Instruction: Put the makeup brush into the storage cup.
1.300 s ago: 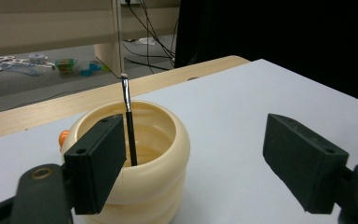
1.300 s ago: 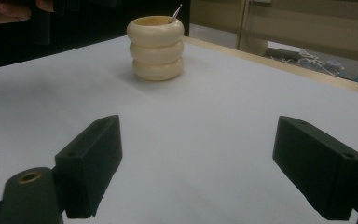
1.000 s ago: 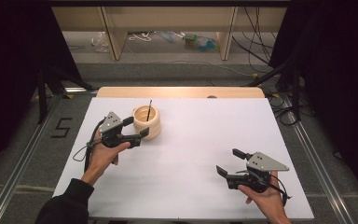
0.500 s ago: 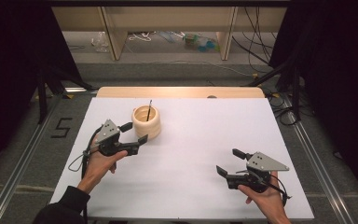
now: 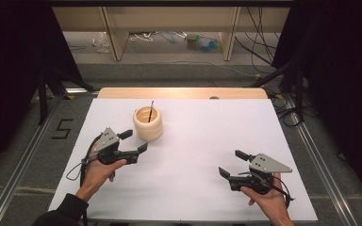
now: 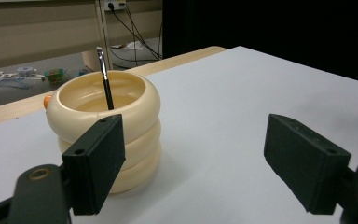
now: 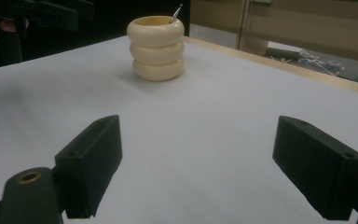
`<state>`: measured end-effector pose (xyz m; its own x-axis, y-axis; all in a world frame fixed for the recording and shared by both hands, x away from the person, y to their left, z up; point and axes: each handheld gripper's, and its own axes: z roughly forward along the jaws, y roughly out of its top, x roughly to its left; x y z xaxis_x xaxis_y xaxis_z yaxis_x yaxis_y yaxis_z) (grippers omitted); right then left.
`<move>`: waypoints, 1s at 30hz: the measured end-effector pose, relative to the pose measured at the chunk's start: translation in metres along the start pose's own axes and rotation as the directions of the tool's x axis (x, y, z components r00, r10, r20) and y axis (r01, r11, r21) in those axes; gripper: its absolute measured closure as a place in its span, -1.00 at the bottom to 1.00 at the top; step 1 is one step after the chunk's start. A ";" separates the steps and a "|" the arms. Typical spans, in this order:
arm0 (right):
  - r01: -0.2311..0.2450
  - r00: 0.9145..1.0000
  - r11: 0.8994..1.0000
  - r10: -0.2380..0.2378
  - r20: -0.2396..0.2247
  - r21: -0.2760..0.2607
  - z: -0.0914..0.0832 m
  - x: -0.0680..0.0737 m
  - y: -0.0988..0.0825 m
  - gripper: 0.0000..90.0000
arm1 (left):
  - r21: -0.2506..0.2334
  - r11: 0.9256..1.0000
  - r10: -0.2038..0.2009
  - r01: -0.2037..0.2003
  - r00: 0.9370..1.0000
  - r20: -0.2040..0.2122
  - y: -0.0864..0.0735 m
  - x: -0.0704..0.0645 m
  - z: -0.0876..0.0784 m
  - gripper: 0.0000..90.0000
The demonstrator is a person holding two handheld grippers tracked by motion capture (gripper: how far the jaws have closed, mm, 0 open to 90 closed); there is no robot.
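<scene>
Holder: cream ringed pot (image 5: 148, 124) with a thin black stick (image 5: 150, 109) inside, on white table (image 5: 193, 141) (far-left area)
Left gripper (image 5: 134, 143): fingers wide apart, empty, just beside pot
Right gripper (image 5: 231, 163): fingers wide apart, empty, well apart from pot

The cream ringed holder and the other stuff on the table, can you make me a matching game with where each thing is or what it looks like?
Things:
1. cream ringed holder made of three stacked rings
2. thin black brush handle
3. left hand-held gripper
4. right hand-held gripper

Descriptions:
A. open, far from the holder, near the table's front right
B. stands on the white table, back left of the middle
C. open, just in front of the holder
D. sticks up out of the holder, leaning

Pairs: 1-B, 2-D, 3-C, 4-A
</scene>
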<state>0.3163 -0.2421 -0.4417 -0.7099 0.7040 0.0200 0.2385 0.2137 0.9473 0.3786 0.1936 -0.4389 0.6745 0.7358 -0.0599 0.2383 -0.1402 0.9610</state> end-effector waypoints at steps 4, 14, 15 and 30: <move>-0.003 1.000 1.000 0.003 0.001 0.002 0.000 0.000 0.000 -0.63 | 0.001 1.000 0.008 -0.008 1.000 0.002 -0.002 -0.002 -0.003 -0.54; -0.005 1.000 1.000 0.005 0.011 0.001 0.000 0.001 0.000 -0.63 | -0.014 1.000 0.021 -0.021 1.000 0.013 -0.007 -0.004 -0.013 -0.56; -0.006 1.000 1.000 0.006 0.006 0.002 0.000 0.001 0.000 -0.63 | -0.013 1.000 0.025 -0.025 1.000 0.016 -0.008 -0.004 -0.014 -0.57; 0.003 1.000 1.000 -0.003 0.007 0.019 -0.002 0.000 0.001 -0.64 | -0.022 1.000 0.022 -0.021 0.999 0.027 -0.016 -0.009 -0.027 -0.64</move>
<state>0.3155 -0.2432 -0.4404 -0.7064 0.7077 0.0147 0.2489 0.2288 0.9411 0.3494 0.2072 -0.4468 0.6981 0.7145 -0.0463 0.2084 -0.1408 0.9679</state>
